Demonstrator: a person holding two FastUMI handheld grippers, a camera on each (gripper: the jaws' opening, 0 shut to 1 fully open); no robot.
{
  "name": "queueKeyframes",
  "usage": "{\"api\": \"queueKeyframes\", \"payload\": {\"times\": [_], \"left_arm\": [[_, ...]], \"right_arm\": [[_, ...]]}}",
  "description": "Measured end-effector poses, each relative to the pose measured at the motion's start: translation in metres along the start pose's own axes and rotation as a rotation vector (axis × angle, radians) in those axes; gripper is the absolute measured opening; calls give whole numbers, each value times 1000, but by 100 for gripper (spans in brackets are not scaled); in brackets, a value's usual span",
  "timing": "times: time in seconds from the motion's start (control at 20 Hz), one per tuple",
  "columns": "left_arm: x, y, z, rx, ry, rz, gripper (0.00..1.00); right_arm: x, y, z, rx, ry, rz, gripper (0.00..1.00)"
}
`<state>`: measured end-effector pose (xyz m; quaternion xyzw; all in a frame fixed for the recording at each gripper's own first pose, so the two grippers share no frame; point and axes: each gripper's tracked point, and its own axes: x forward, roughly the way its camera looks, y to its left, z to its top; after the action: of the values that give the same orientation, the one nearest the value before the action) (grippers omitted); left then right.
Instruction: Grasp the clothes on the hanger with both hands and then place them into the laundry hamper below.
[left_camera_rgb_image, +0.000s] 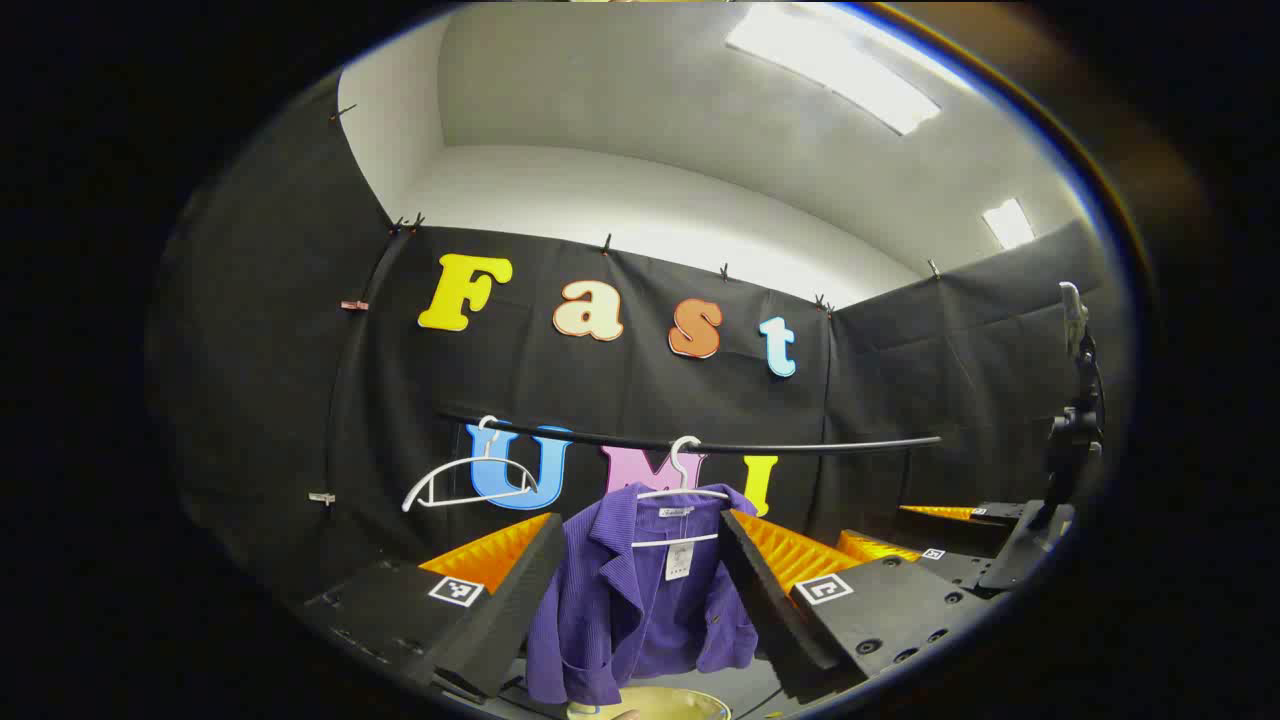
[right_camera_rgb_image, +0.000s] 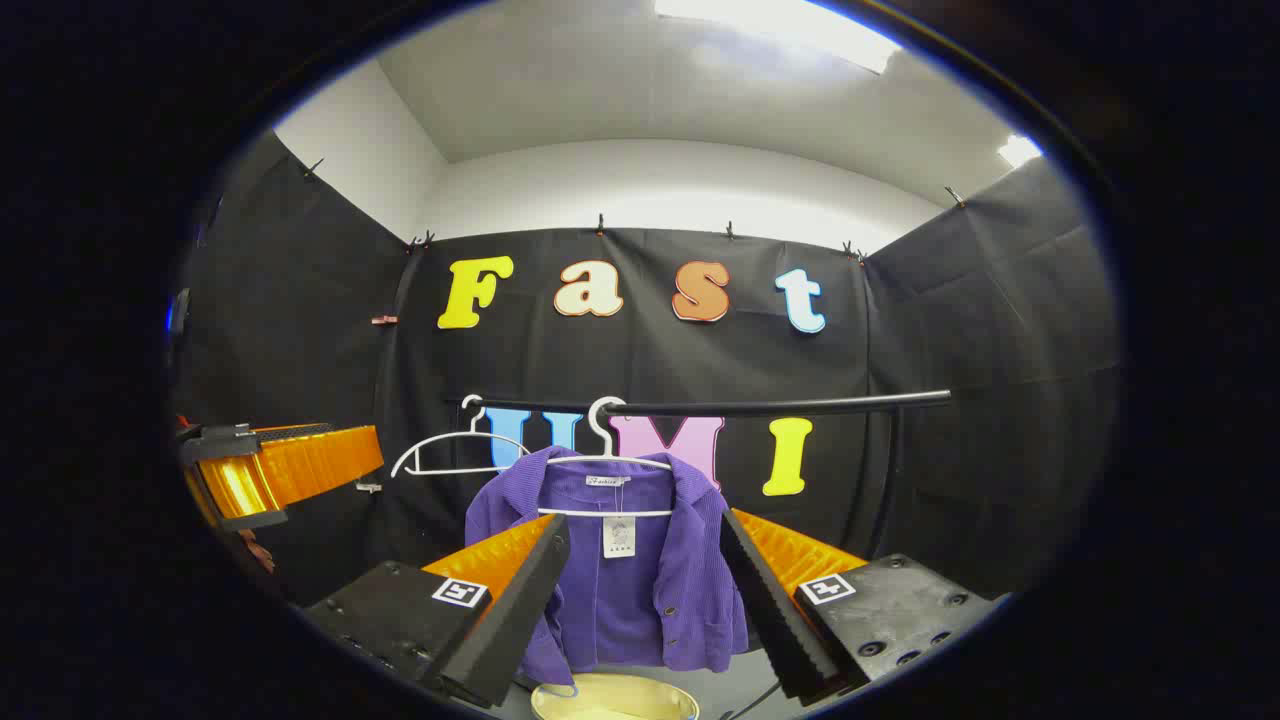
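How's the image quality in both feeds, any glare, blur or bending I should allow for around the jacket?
Left gripper view: ceiling lights blow out, the rail bows from fisheye, the purple jacket is evenly lit and sharp. Right gripper view: glare at the top edge, jacket sharp, rail straighter, hamper rim cut off at the bottom.
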<state>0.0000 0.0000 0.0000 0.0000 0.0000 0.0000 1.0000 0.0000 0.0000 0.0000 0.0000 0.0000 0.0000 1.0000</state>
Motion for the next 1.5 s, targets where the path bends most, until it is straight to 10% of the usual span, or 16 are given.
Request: {"api": "queueKeyframes", "payload": {"times": [1.5], "left_arm": [[1, -17, -16, -2, 46, -67, 96]], "right_arm": [[-4, -8, -3, 12, 17, -27, 96]]}}
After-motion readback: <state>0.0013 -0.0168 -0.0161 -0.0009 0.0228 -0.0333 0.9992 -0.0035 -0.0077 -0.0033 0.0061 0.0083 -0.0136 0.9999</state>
